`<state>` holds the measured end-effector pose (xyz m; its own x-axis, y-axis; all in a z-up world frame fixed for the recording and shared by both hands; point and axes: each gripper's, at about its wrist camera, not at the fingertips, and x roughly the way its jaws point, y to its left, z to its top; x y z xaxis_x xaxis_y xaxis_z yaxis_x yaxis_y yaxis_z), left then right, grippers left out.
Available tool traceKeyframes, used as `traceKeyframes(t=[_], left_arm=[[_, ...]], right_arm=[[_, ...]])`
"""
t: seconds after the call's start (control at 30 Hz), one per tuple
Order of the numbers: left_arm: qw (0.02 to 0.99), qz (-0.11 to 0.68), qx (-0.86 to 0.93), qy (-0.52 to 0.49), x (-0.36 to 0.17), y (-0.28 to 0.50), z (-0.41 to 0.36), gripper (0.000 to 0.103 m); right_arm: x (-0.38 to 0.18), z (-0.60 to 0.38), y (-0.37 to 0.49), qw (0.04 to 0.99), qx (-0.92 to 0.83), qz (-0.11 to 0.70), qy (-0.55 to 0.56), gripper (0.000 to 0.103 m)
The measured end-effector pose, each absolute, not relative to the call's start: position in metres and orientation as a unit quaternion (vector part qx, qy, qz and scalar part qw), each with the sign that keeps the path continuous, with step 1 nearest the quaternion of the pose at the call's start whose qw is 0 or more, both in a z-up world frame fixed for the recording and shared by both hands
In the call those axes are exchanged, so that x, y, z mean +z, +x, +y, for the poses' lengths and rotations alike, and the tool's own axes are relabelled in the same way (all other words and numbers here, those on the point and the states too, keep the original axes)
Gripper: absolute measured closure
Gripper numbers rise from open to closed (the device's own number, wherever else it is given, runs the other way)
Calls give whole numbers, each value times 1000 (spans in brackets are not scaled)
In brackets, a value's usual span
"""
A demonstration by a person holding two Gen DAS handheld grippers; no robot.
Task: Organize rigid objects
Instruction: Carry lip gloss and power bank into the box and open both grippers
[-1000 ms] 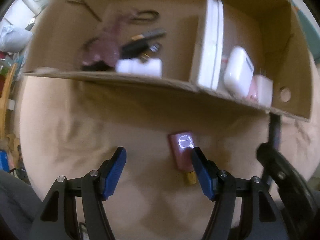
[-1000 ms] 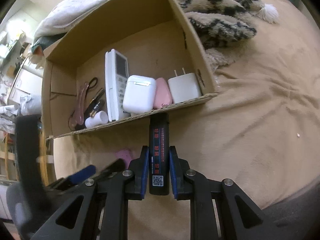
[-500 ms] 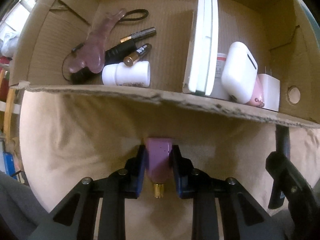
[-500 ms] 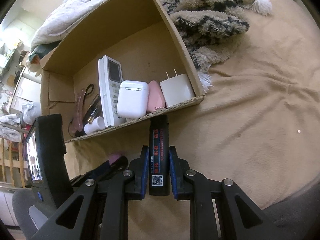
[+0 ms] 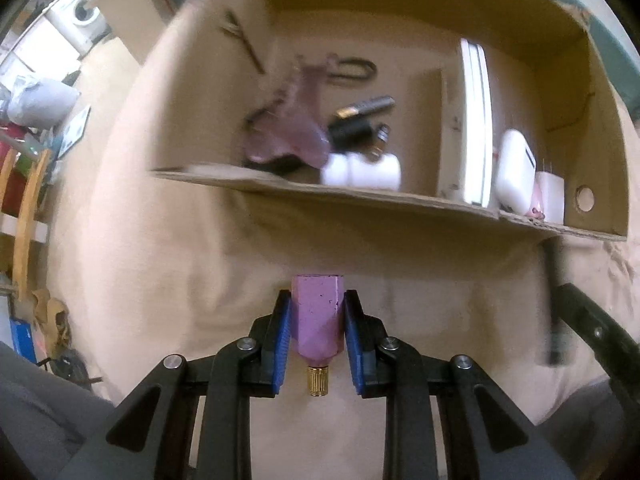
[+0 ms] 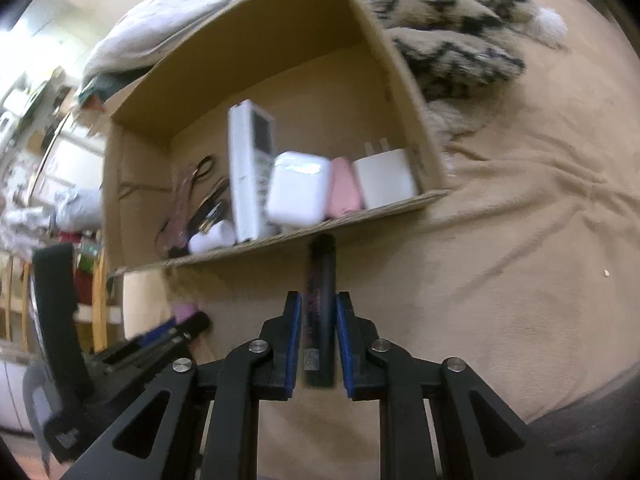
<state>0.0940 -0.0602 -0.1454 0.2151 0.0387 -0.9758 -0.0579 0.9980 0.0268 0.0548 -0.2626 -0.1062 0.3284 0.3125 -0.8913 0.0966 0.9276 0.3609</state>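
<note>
My left gripper is shut on a purple faceted bottle with a gold neck, held above the tan blanket in front of the open cardboard box. My right gripper is shut on a black tube whose tip is close to the box's front wall. The box holds a white remote, a white earbud case, a pink item, a white charger, a small white bottle, dark tubes and a purple tool.
The box lies on a tan blanket. A patterned fuzzy throw lies behind the box's right side. White bedding is piled behind the box. Shelves and clutter stand at the far left.
My left gripper closed on the purple bottle and lifted it back from the blanket. My right gripper keeps hold of the black tube and has shifted slightly; both views are now blurred by motion.
</note>
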Motion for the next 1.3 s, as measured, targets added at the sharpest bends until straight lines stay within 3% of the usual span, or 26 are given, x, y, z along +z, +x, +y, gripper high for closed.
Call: traceKeyframes(t=[0.3, 0.53, 0.67, 0.77, 0.83, 0.87, 1.07, 1.13, 1.3], left_arm=[[817, 575, 14, -24, -92, 79, -39, 80], [843, 537, 14, -13, -53, 73, -24, 80], [846, 533, 12, -9, -64, 71, -26, 80], [838, 545, 10, -18, -85, 77, -24, 80], [833, 553, 7, -25, -93, 77, -23, 80], [832, 554, 7, -25, -95, 77, -22, 80], [833, 553, 3, -24, -98, 76, -22, 80], [833, 552, 3, -24, -96, 76, -22, 80], [837, 546, -2, -27, -87, 76, -22, 80]], right_arm=[[-76, -241, 41, 827, 125, 528, 145, 101], [-76, -264, 44, 821, 116, 518, 209, 101], [-97, -287, 50, 790, 90, 541, 274, 101], [-117, -277, 60, 769, 71, 583, 253, 100], [-140, -262, 70, 744, 66, 625, 226, 77], [-150, -253, 73, 738, 55, 641, 201, 76], [-172, -215, 83, 741, 35, 665, 83, 76], [-171, -207, 81, 751, 36, 658, 47, 82], [-151, -208, 72, 757, 61, 644, 88, 83]])
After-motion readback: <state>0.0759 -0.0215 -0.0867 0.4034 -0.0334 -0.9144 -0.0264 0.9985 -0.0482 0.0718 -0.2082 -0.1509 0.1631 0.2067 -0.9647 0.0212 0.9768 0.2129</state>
